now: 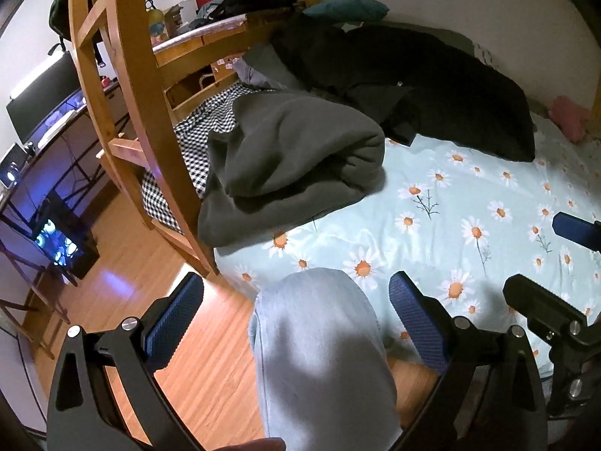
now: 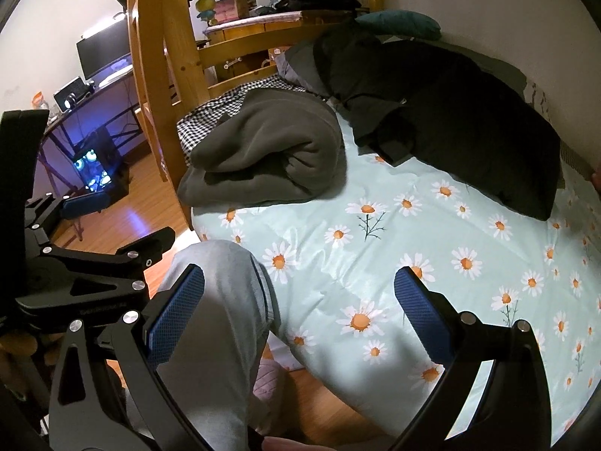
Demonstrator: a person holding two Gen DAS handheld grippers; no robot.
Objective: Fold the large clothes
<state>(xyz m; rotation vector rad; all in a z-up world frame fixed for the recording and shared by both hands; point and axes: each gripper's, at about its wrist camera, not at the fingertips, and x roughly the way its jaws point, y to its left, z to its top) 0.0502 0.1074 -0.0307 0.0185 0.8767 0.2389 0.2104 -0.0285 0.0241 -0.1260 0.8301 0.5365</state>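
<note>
Left gripper (image 1: 296, 323): we are holding it, jaws apart, empty, near the bed (image 1: 469, 203) edge.
Right gripper (image 2: 300, 312): likewise gaping, empty.
Grey garment (image 2: 270, 150): lying bundled on the bed.

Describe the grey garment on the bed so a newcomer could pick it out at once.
Start at the daisy-print bedsheet. At its edge beside the wooden bed frame lies the grey garment, folded into a thick bundle. Unlike the black garment spread near the wall, it is lighter and compact.
</note>
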